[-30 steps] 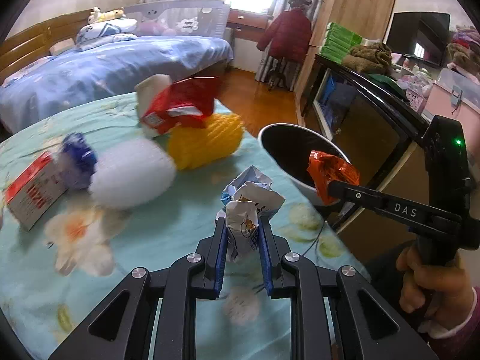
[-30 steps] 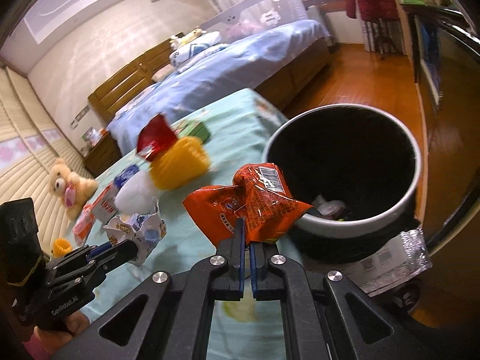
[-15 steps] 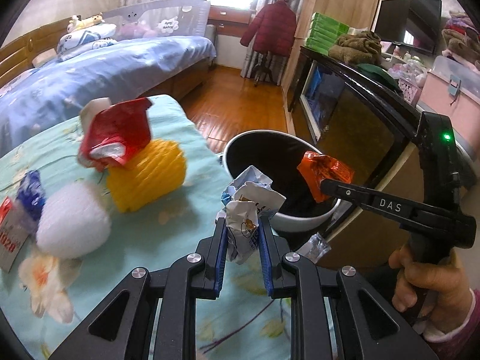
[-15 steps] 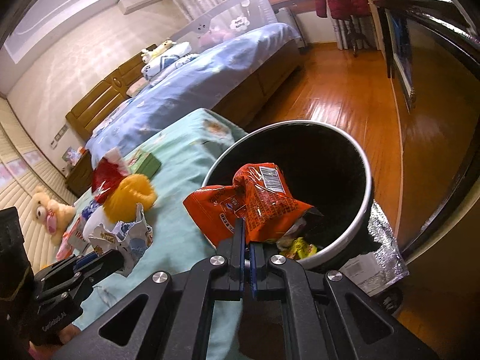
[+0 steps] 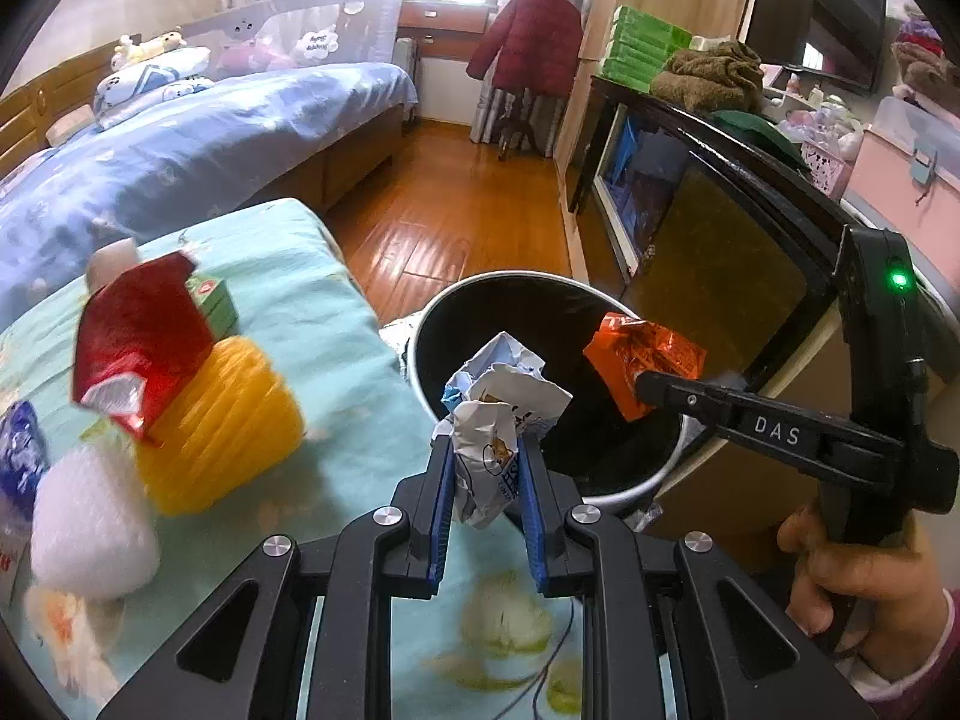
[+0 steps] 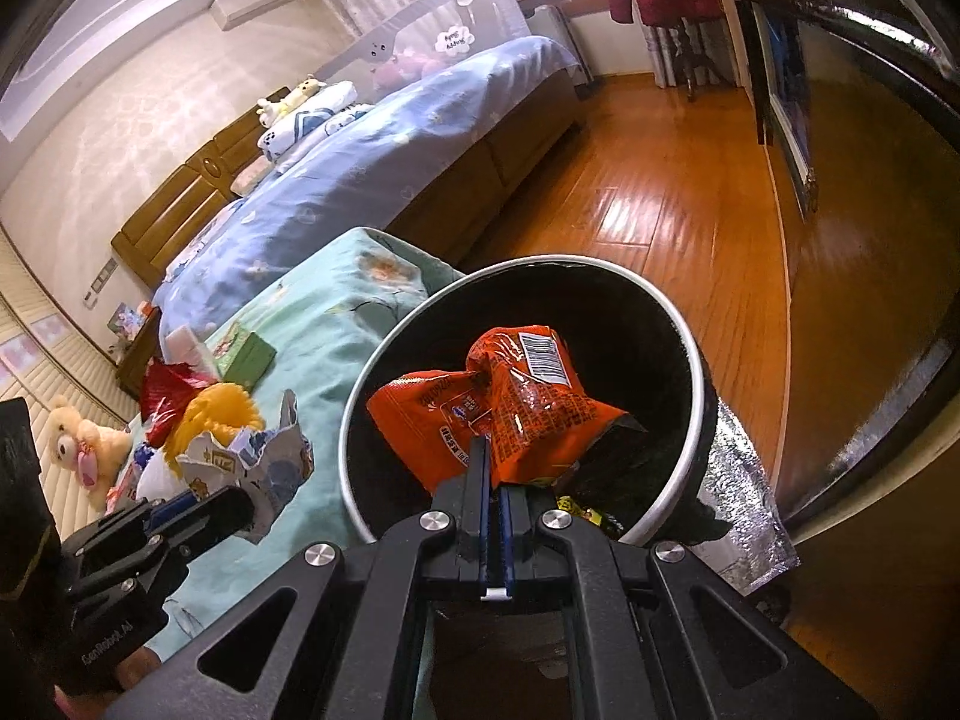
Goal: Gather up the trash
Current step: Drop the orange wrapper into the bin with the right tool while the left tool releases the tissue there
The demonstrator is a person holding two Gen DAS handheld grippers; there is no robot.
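My left gripper is shut on a crumpled white and blue paper wrapper, held at the near rim of the black trash bin. My right gripper is shut on an orange snack bag and holds it over the open bin. The right gripper with the orange bag also shows in the left wrist view over the bin. The left gripper and its wrapper show at lower left in the right wrist view. Some trash lies at the bin's bottom.
On the green floral bedspread lie a red bag, a yellow foam net, a white foam net, a green box and a blue wrapper. A dark cabinet stands right of the bin.
Both grippers have moved toward the bin with their trash. The orange bag now hangs over the bin's opening, and the paper wrapper has reached its near rim.
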